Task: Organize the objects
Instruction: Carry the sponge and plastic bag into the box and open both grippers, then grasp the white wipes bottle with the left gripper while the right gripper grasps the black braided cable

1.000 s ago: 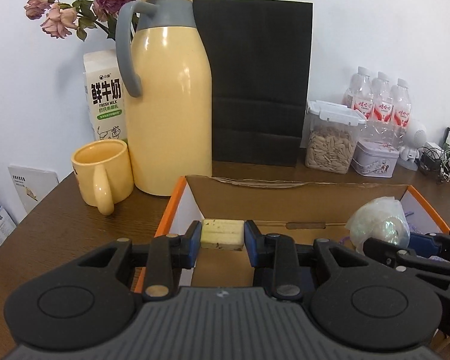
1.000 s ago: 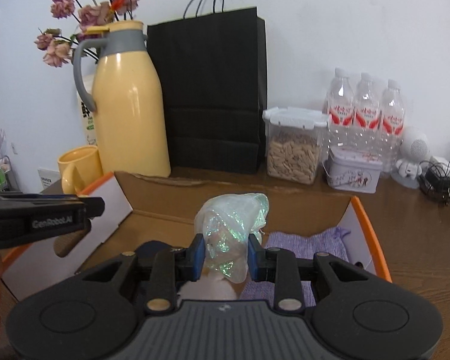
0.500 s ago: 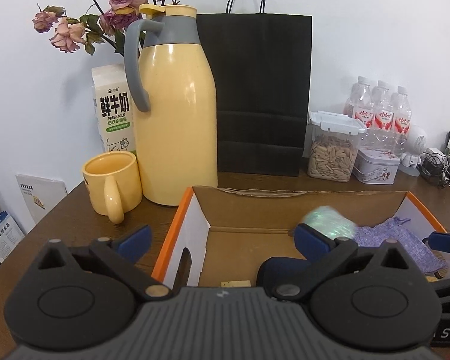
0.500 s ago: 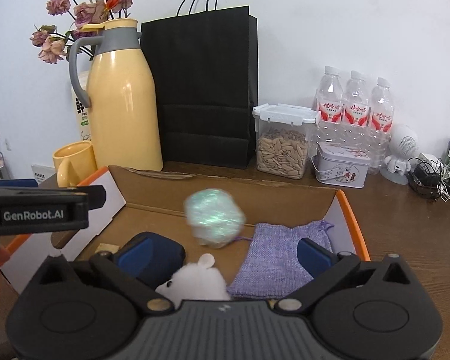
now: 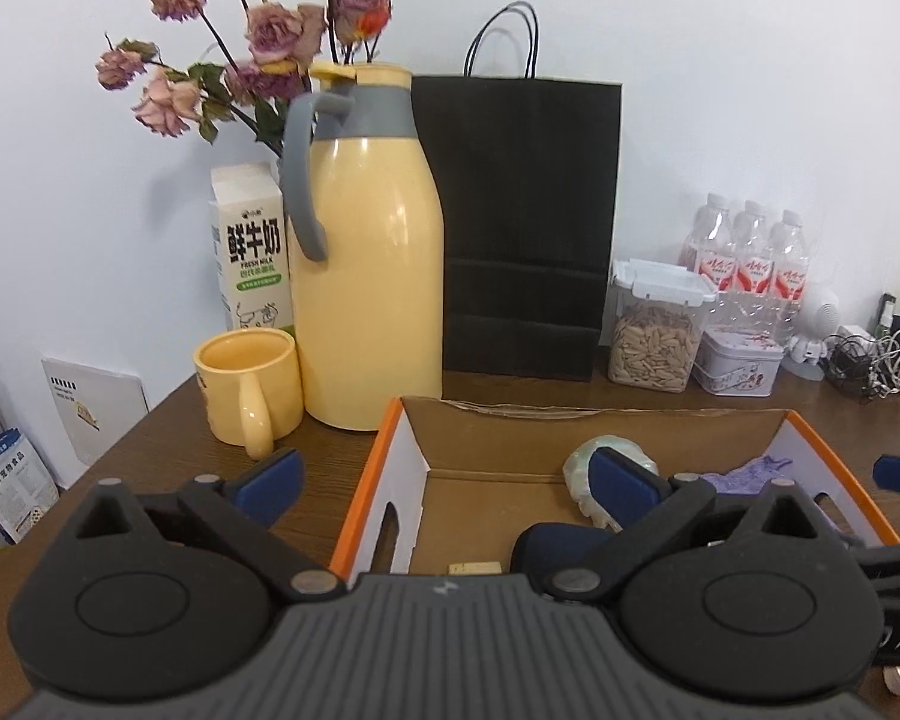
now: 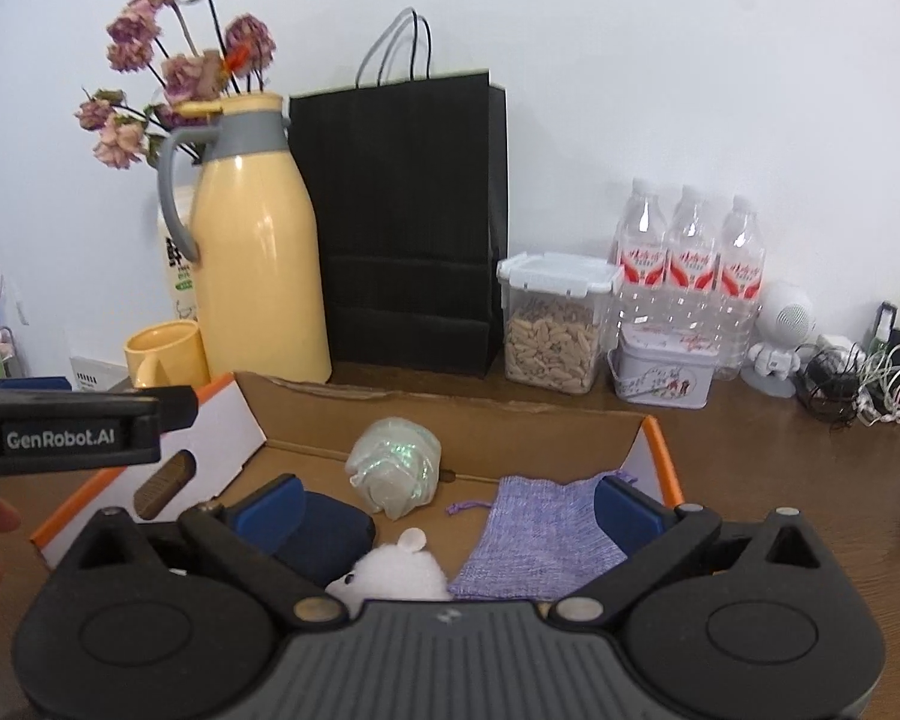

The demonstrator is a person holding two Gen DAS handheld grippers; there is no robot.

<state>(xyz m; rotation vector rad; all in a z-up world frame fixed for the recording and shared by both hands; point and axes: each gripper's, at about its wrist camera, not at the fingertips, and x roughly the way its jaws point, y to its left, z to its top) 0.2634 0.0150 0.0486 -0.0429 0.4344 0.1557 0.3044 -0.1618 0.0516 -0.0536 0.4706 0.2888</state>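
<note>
An open cardboard box (image 5: 594,435) with orange edges sits on the wooden table; it also shows in the right wrist view (image 6: 450,414). Inside lie an iridescent wrapped bundle (image 6: 395,467), a purple cloth pouch (image 6: 540,531), a dark blue case (image 6: 324,534), a white plush mouse (image 6: 399,570) and a small yellow block (image 5: 474,567). My left gripper (image 5: 444,486) is open and empty above the box's left wall. My right gripper (image 6: 447,510) is open and empty above the box's near side.
Behind the box stand a yellow thermos jug (image 5: 369,276), a yellow mug (image 5: 249,390), a milk carton (image 5: 252,252), a black paper bag (image 5: 525,222), a seed jar (image 5: 654,330), a tin (image 5: 738,360) and water bottles (image 5: 744,264). Cables (image 6: 858,378) lie at far right.
Both grippers opened and pulled back upward. The yellow block dropped from the left gripper and the iridescent bundle from the right; both now lie in the box.
</note>
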